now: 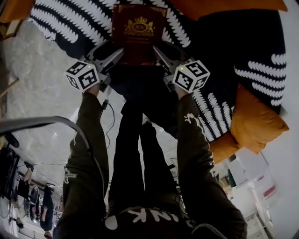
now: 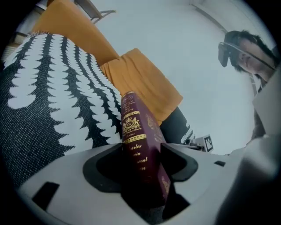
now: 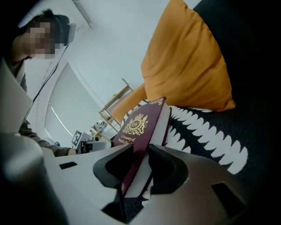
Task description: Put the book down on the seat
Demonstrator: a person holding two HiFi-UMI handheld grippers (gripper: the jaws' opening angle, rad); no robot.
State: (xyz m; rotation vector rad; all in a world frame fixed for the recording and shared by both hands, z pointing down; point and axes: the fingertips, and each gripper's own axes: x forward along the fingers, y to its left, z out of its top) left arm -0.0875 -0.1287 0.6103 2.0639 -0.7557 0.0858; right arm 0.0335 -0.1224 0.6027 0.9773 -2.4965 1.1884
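Note:
A dark red book (image 1: 138, 29) with a gold crest lies flat-faced over the black seat (image 1: 252, 42) with its white leaf pattern. My left gripper (image 1: 113, 57) is shut on the book's near left edge, and my right gripper (image 1: 159, 55) is shut on its near right edge. In the left gripper view the book's spine (image 2: 139, 151) stands between the jaws (image 2: 141, 163). In the right gripper view the cover and page edge of the book (image 3: 141, 132) sit clamped in the gripper (image 3: 139, 165). I cannot tell whether the book rests on the seat.
Orange cushions lie on the seat: one at the right (image 1: 254, 122), one along the back (image 1: 224, 6). The same cushions show as an orange cushion (image 2: 145, 83) and an orange cushion (image 3: 189, 61). A pale floor (image 1: 42, 93) with cables lies left of the seat.

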